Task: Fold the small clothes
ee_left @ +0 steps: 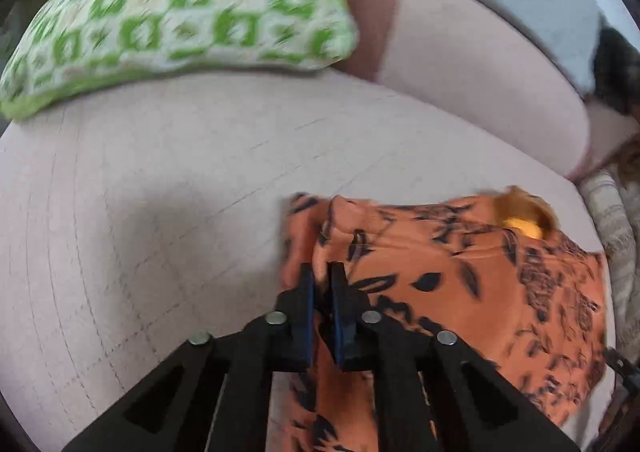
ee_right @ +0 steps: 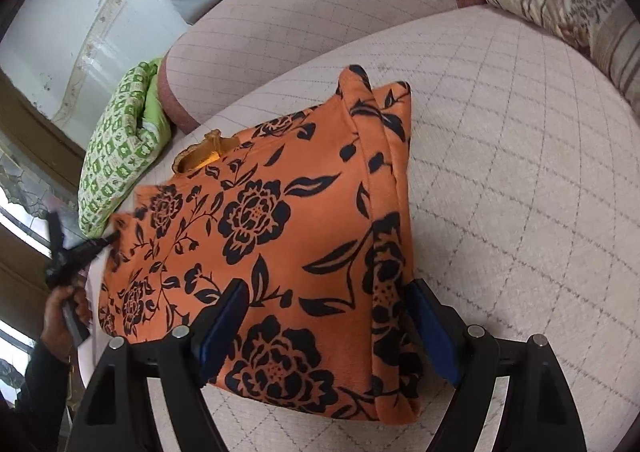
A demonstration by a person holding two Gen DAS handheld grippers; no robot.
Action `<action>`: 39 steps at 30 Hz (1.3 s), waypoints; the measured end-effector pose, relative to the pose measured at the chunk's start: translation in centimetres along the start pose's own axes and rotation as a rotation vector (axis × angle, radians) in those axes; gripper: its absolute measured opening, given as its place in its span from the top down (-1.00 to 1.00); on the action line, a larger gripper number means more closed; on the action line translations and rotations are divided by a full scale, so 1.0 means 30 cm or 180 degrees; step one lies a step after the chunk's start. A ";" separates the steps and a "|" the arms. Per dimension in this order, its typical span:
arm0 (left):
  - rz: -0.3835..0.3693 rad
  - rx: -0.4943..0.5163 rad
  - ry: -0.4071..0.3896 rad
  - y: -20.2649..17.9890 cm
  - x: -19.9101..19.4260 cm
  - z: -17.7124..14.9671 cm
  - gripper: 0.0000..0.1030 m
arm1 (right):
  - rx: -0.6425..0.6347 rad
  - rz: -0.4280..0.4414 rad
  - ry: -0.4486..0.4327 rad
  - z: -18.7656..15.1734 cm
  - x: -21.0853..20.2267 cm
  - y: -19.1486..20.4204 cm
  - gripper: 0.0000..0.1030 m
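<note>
Left wrist view: my left claw (ee_left: pixel 321 272) pinches an edge of the orange black-flowered fleece garment (ee_left: pixel 460 284) on the pale quilted sofa seat (ee_left: pixel 160 191). Right wrist view: my right claw (ee_right: pixel 328 296) is spread over the folded garment (ee_right: pixel 280 219) mid-seat; a green-patterned cushion (ee_right: pixel 116 155) lies at the seat's back corner.

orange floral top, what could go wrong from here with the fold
1. The left gripper is shut on one edge of the orange floral top, while the right gripper is open, its fingers straddling the folded side. A pull by the left alone may drag the garment and undo that fold.
2. The folded side is loosely stacked and could splay if the right gripper closes unevenly.
3. The green patterned cushion lies nearby and could snag a swung edge.
</note>
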State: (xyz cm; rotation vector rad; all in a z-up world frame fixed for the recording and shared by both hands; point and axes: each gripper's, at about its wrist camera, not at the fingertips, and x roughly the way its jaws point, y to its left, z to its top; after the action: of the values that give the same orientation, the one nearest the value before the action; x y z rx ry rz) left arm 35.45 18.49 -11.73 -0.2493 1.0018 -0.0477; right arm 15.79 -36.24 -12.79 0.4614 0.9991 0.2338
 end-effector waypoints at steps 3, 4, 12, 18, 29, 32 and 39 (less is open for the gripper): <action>0.0027 -0.0281 -0.0135 0.046 -0.041 -0.007 0.10 | -0.0046 0.0022 -0.0046 0.011 -0.033 0.009 -0.62; 0.0027 -0.0264 -0.0221 0.045 -0.070 -0.009 0.10 | -0.0056 0.0010 -0.0073 0.016 -0.044 0.009 -0.62; -0.0533 0.0177 -0.0124 0.017 -0.265 -0.187 -0.40 | 0.0153 0.0029 -0.0072 0.093 -0.007 -0.050 -0.62; -0.0377 0.0285 0.0142 -0.010 -0.152 -0.295 -0.38 | 0.0290 0.0278 0.0193 0.102 0.101 -0.070 -0.61; -0.0468 0.0117 -0.0004 -0.060 -0.355 -0.221 0.67 | 0.0254 0.0400 0.0336 0.180 -0.009 0.070 0.70; -0.0472 0.0210 -0.0249 -0.094 -0.537 -0.267 0.66 | 0.0194 0.0491 0.0257 0.157 -0.141 0.117 0.70; -0.0127 -0.0046 0.0364 0.069 -0.465 -0.638 0.36 | 0.0276 0.0272 0.1002 -0.199 -0.093 -0.054 0.06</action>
State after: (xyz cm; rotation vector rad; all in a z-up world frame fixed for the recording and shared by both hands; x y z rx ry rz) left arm 11.71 19.11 -10.50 -0.2821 1.1113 -0.0919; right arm 9.21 -37.19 -14.18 0.5581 1.3022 0.3480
